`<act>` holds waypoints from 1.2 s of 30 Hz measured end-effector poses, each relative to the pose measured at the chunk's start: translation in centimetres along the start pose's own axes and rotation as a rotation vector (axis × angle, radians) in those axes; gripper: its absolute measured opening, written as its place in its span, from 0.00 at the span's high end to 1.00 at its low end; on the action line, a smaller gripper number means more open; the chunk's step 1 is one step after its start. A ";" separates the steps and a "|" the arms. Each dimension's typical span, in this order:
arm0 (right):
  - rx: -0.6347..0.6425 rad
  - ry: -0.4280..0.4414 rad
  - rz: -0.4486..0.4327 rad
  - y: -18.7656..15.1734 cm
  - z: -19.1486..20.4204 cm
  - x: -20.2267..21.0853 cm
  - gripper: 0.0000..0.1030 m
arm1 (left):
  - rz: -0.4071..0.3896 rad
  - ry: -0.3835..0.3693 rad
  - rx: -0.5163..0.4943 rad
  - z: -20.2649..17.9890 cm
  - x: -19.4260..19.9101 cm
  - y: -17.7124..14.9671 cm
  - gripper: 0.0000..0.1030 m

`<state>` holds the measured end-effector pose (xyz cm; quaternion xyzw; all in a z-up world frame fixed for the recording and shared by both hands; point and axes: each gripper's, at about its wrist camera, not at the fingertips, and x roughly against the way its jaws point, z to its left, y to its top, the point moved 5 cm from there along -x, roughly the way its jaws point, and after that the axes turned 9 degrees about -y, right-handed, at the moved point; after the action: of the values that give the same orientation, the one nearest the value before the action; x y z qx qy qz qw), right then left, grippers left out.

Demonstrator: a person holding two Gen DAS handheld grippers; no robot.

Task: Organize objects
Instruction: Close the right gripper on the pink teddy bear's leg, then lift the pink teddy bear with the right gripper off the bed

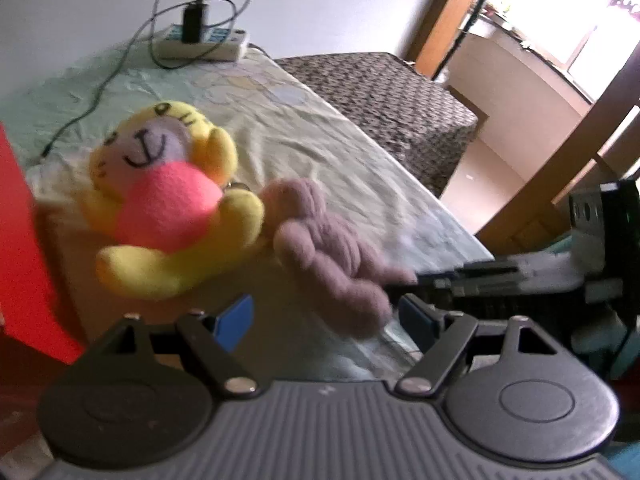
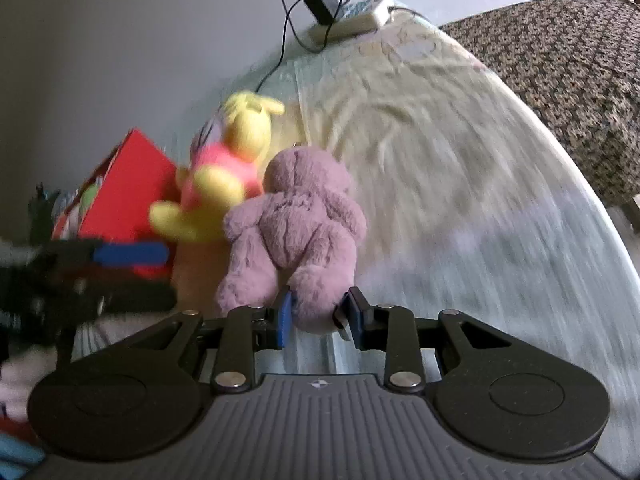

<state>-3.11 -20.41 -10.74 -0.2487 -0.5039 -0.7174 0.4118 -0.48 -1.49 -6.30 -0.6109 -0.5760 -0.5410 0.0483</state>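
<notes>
A purple plush bear [image 2: 296, 216] faces away from me, and my right gripper [image 2: 320, 316] is shut on one of its legs. From the left wrist view the same purple bear [image 1: 332, 264] hangs just past my open left gripper [image 1: 326, 320], with the right gripper [image 1: 408, 284] reaching in from the right. A yellow plush [image 1: 168, 200] hugging a pink heart leans against the bear's left side, blurred; no gripper holds it. In the right wrist view the yellow plush [image 2: 224, 172] sits between the bear and a red box [image 2: 124, 184]. The left gripper [image 2: 132, 276] comes in from the left.
A pale green and yellow sheet [image 1: 288, 132] covers the bed. A power strip [image 1: 200, 42] with a black charger and cables lies at the bed's far end by the wall. A piece of furniture under dark patterned cloth [image 1: 392, 108] stands to the right. The red box [image 1: 24, 240] fills the left edge.
</notes>
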 end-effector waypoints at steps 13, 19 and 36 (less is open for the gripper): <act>-0.140 0.103 -0.014 -0.9 -2.2 2.9 0.66 | 0.068 -0.055 0.018 -1.3 -2.9 -0.5 0.21; -0.290 0.125 0.004 0.6 -3.5 -0.3 0.62 | 0.123 -0.071 0.070 -0.3 -4.4 -1.3 0.21; -0.256 0.238 0.071 1.7 -0.7 -4.0 0.58 | 0.171 -0.065 0.146 1.3 -6.7 -1.5 0.18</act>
<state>0.50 -19.93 -13.17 -0.2301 -0.3469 -0.7851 0.4587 0.78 -4.49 -12.49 -0.6700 -0.5608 -0.4713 0.1200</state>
